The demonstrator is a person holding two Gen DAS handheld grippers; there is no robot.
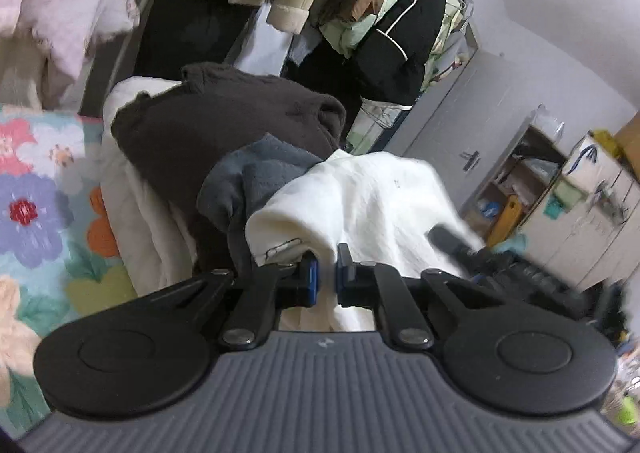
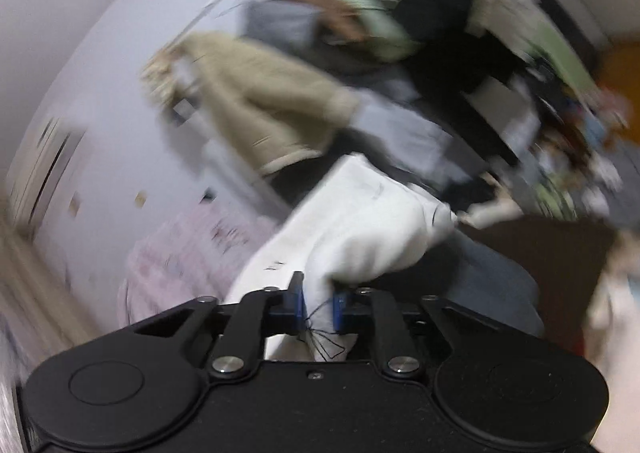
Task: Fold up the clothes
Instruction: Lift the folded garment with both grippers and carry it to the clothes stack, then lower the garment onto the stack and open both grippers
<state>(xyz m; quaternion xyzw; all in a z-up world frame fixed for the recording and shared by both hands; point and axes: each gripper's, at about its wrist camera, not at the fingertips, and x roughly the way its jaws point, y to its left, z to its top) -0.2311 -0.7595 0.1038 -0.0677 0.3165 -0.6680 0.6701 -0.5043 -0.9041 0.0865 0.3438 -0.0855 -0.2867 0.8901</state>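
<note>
Both claws clenched on one white garment, lifted clear of the pile.

Left claw (image 1: 327, 271) pinches a bunched edge of the white garment (image 1: 372, 197); right claw (image 2: 319, 307) grips another bunch, loose black thread at the pads. Garment hangs between them above the brown sweater (image 1: 224, 125) and grey fleece (image 1: 248, 181). Judged light, limp, thick-knit, not slippery; better held at hem corners or shoulder seams than mid-fabric. Right view is blurred.

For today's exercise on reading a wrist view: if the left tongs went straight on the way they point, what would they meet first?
The white garment already pinched in the left tongs. Beyond it probably lies the grey fleece, then the dark brown garment, though depth is unclear.
</note>
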